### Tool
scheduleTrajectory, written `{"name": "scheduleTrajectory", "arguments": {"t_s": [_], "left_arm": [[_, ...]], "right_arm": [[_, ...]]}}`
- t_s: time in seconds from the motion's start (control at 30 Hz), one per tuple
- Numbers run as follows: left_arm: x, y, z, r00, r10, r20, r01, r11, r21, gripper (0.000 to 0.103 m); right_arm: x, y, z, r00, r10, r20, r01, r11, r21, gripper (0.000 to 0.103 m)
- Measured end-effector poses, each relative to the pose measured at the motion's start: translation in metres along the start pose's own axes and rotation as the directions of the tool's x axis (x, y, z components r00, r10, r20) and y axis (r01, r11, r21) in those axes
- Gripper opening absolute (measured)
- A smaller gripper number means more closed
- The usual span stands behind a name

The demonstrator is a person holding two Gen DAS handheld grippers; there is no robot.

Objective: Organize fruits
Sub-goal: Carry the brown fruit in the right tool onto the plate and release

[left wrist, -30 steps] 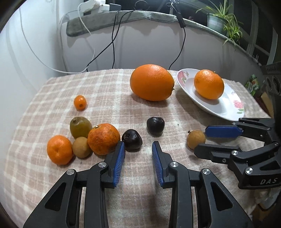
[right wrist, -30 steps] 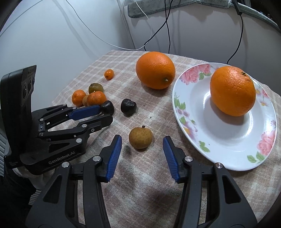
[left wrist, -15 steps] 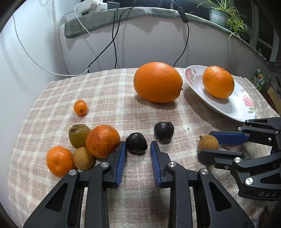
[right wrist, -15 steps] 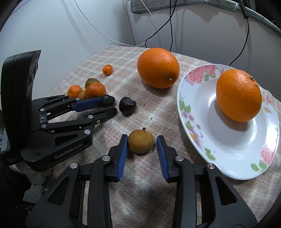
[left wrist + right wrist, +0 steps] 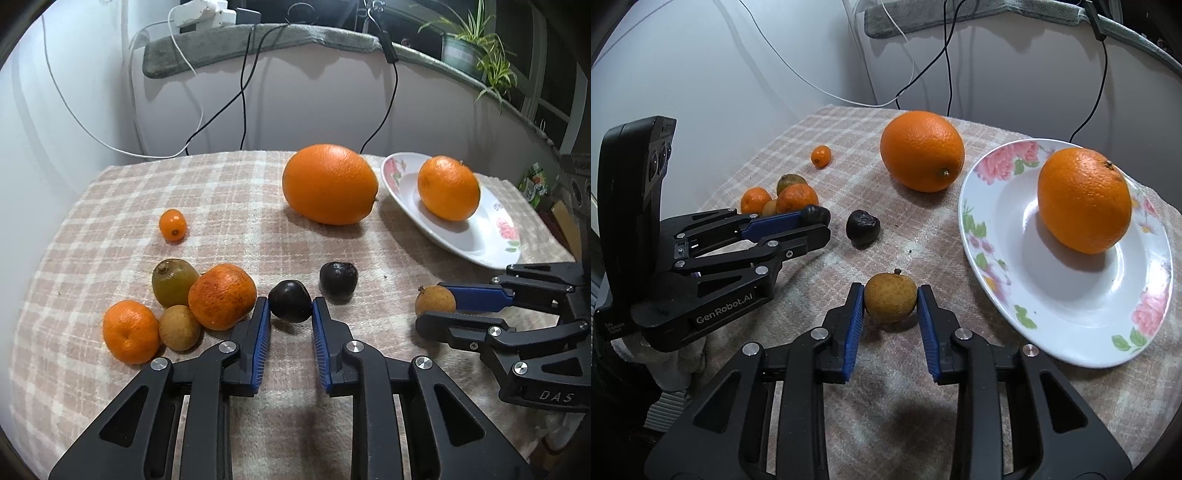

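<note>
Left gripper [image 5: 290,310]: the blue pads are pressed on both sides of a dark fruit [image 5: 289,306], which sits on the checked cloth [image 5: 236,192]. The fruit is grasped; the jaws are drawn in tight around it.

Right gripper [image 5: 891,303]: a brown fruit [image 5: 890,302] is clamped between the pads, with both pads seen against its skin. These jaws have just been closing, with the fruit between them. The fruit rests on the cloth, its stem stub turned up and away from the camera.

Just beyond the left pads a second dark fruit [image 5: 338,277] lies apart on the cloth. Close against the left finger [image 5: 258,332] a mottled orange [image 5: 222,296] is found, touching a greenish fruit [image 5: 173,282] behind it and a tan fruit [image 5: 179,327] in front of it. A small tangerine [image 5: 130,331] is set beside the tan fruit. A tiny orange fruit [image 5: 172,224] lies alone, well apart from the cluster, nearer the wall.

Further back a large orange [image 5: 330,184] rests on the cloth just beside a flowered plate [image 5: 1071,332]. One orange [image 5: 1084,199] is held in the plate, toward its far side.

Cables [image 5: 242,92] are seen hanging down the wall behind the table. A potted plant [image 5: 472,48] stands on the ledge at the upper right of the left view.
</note>
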State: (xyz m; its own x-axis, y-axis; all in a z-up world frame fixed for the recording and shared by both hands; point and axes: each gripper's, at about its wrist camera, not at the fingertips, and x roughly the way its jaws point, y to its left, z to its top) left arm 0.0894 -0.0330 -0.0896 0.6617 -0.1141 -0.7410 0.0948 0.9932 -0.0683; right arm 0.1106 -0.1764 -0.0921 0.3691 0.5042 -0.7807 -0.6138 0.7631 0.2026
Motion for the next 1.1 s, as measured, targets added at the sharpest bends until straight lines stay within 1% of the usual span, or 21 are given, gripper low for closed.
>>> {"name": "scheduleTrajectory", "arguments": {"t_s": [0.2,0.4,0.73,1.1], "left_arm": [[-0.014,-0.002,0.002,0.999,-0.045,0.027,0.045,0.999,-0.03,0.021],[-0.024,-0.012,0.004,0.995,-0.089,0.048,0.091,0.995,-0.034,0.021],[-0.026,-0.038,0.014,0.986,-0.154,0.063,0.155,0.988,-0.008,0.021],[-0.017,-0.075,0.026,0.974,-0.218,0.06,0.217,0.976,0.033,0.021]], "right_arm": [[-0.017,0.0,-0.005,0.999,0.001,0.032,-0.001,1.0,0.009,0.03],[-0.04,-0.007,-0.01,0.997,-0.01,0.073,0.008,1.0,0.025,0.03],[-0.068,-0.031,-0.013,0.989,-0.072,0.128,0.062,0.995,0.077,0.03],[-0.086,-0.066,-0.018,0.979,-0.145,0.143,0.125,0.982,0.142,0.03]]}}
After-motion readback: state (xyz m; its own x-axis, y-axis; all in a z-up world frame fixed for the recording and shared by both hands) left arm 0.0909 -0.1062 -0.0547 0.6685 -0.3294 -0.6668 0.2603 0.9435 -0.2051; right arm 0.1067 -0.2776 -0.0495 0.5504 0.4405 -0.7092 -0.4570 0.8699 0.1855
